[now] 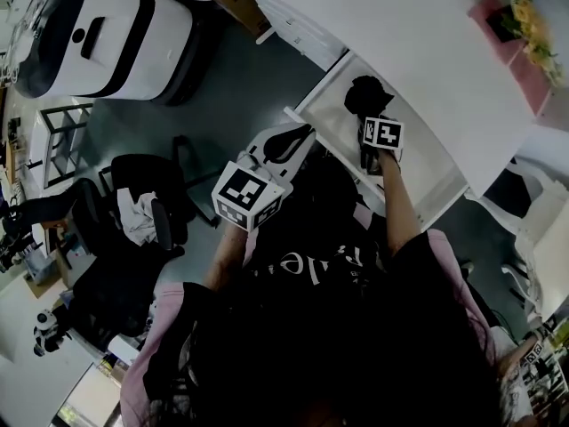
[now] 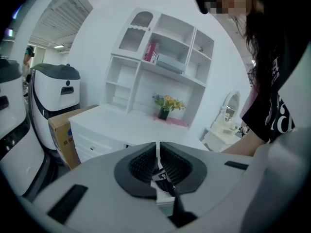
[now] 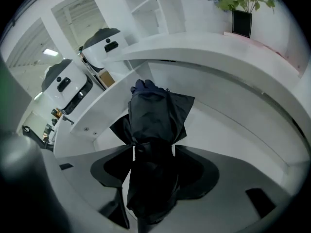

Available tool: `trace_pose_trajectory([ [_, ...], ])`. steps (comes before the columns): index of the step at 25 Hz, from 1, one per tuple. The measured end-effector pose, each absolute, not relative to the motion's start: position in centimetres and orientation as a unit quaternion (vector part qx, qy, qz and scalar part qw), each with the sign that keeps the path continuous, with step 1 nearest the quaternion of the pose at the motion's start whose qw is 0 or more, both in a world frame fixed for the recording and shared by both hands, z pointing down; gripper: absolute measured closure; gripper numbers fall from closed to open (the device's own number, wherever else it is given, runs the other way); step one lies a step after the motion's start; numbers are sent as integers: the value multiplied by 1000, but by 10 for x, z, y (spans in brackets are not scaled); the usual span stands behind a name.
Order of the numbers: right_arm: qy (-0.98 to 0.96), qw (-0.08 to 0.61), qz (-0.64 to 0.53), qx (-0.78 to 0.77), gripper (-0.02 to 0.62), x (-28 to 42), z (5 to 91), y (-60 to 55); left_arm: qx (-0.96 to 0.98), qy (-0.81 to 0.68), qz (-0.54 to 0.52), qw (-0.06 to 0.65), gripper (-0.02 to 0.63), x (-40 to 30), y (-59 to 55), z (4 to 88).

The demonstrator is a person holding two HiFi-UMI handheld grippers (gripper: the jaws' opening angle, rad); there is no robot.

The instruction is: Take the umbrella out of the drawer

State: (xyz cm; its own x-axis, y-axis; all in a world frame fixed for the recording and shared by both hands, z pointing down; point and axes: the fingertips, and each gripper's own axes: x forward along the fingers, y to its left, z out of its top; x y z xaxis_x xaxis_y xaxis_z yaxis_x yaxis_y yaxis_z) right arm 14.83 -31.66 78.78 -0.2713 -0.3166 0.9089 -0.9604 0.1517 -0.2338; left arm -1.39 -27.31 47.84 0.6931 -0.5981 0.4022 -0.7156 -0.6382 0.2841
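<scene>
- right claw (image 3: 153, 152): jaws spread wide, pointing steeply down into the open white drawer (image 3: 228, 130)
- black folded umbrella (image 3: 156, 113) lies on the drawer floor, right between the right claw's jaws and running on past their tips
- the umbrella fills the gap between the jaws; can't tell if the pads touch the fabric, no squeeze visible
- loose flaps of the umbrella's fabric stick out both sides just ahead of the jaw tips
- white surface (image 3: 194, 45) overhangs the drawer, ahead of and above the right claw
- flower pot (image 3: 241, 22) on that surface, well ahead and to the right of the right claw
- left claw (image 2: 158, 152): jaws together, only a thin slit, nothing in it
- in the head view the left claw sits left of the right claw, outside the drawer by its corner
- shelf unit (image 2: 160, 57) well ahead of the left claw; cardboard box (image 2: 60, 127) ahead to its left
</scene>
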Motion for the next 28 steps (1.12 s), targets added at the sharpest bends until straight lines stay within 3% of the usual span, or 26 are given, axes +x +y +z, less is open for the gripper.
trace_pose_trajectory([
  [17, -648, 443, 394, 478, 314, 141, 814, -327, 871, -410, 144, 231, 580, -48, -270, 484],
  [24, -669, 473, 367, 440, 316, 145, 777, -317, 874, -408, 135, 225, 580, -59, -263, 473],
  [28, -685, 457, 370, 430, 316, 145, 748, -308, 881, -399, 135, 215, 580, -65, -254, 475],
])
